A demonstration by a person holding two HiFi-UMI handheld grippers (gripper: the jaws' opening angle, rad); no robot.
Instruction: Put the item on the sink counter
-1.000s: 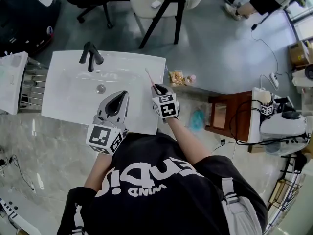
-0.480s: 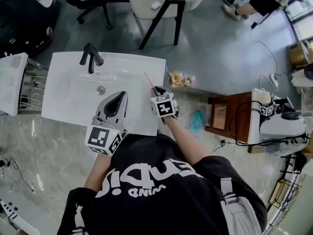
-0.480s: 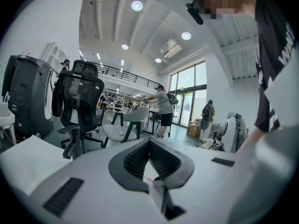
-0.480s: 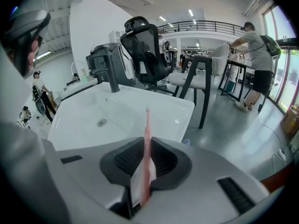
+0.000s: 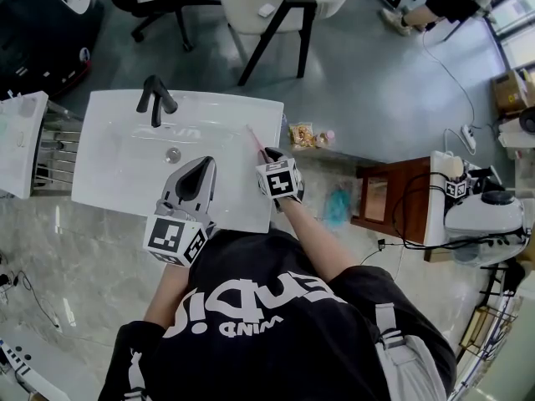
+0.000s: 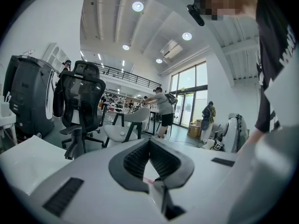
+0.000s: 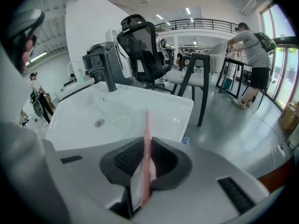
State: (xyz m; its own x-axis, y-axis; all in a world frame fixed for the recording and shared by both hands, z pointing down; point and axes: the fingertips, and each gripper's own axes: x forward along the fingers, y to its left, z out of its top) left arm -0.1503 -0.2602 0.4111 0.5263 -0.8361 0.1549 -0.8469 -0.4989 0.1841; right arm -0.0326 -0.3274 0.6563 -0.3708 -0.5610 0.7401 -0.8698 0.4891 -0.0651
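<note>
Pink stick-like item (image 7: 147, 125), probably a wrapped toothbrush, is clamped at its near end by the right tool (image 5: 267, 152), above the right edge of the sink tabletop (image 5: 242, 111). It's judged light, thin, a bit bendy and slippery, so it's best gripped low on the handle. The left tool (image 5: 209, 162) is seen closed, empty.

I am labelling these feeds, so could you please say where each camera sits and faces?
Head view: on the head, steeply down at the sink; shows T-shirt, left gripper, right gripper.
Left gripper view: on that gripper, facing an office chair past shut jaws; T-shirt at right.
Right gripper view: on that gripper, facing the sink; jaws clamp a pink item.
Shared: sink and pink item, head and right views.
</note>
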